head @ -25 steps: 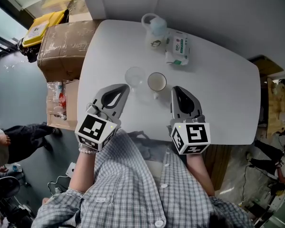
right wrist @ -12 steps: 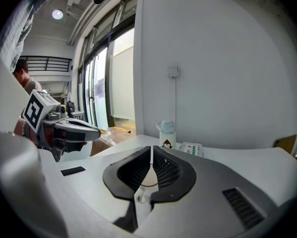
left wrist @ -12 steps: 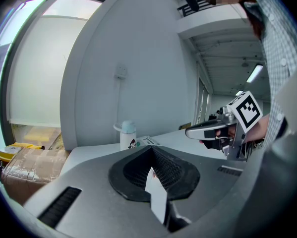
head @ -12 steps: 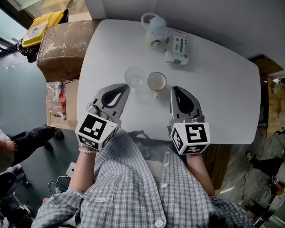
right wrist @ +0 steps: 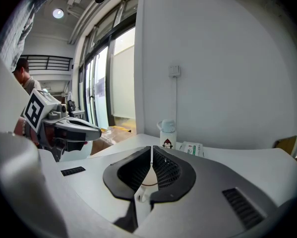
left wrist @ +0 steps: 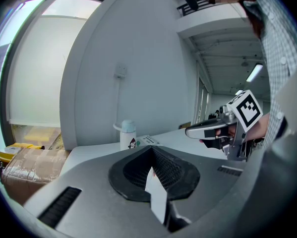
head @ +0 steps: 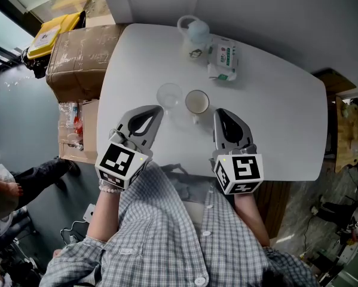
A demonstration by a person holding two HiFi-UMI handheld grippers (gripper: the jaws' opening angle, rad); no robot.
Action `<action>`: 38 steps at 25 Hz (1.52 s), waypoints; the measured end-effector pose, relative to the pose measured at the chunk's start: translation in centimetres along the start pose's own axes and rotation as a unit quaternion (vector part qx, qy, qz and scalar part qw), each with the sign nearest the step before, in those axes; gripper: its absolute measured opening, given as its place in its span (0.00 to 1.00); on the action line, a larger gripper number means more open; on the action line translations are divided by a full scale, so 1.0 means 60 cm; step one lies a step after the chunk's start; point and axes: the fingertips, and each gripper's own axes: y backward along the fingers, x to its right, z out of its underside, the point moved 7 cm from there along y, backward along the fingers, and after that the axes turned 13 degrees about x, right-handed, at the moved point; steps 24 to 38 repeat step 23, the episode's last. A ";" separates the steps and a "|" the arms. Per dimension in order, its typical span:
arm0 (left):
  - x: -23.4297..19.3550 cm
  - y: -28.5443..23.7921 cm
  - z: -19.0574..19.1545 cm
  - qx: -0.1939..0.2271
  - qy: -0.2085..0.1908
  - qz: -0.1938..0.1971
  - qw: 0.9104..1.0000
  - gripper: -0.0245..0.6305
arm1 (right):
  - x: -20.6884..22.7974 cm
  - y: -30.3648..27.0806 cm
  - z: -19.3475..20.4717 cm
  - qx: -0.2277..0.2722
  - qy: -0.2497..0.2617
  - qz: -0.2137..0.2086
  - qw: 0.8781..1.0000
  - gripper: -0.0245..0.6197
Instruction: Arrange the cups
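A clear glass cup (head: 170,95) and a white handled cup (head: 196,103) stand side by side near the middle of the white table (head: 274,118). My left gripper (head: 156,110) is shut and empty, with its tip just short of the glass cup. The right gripper (head: 219,112) is also shut and empty, a little to the right of the white cup's handle. In the right gripper view the white cup (right wrist: 147,182) shows low behind the closed jaws of the right gripper (right wrist: 151,151). The left gripper (left wrist: 150,151) hides both cups in its own view.
A white bottle (head: 193,36) and a pack of wipes (head: 223,58) sit at the table's far side; the bottle (right wrist: 167,133) also shows ahead. A cardboard box (head: 77,58) and a yellow bag (head: 56,30) lie left of the table. A person's leg (head: 29,172) is at lower left.
Both grippers and the cups have stayed put. Only the person's leg on the floor at the lower left has shifted.
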 end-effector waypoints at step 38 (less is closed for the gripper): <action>0.002 -0.001 0.008 -0.005 0.000 0.000 1.000 0.05 | -0.001 0.000 0.007 -0.008 0.004 -0.005 1.000 0.09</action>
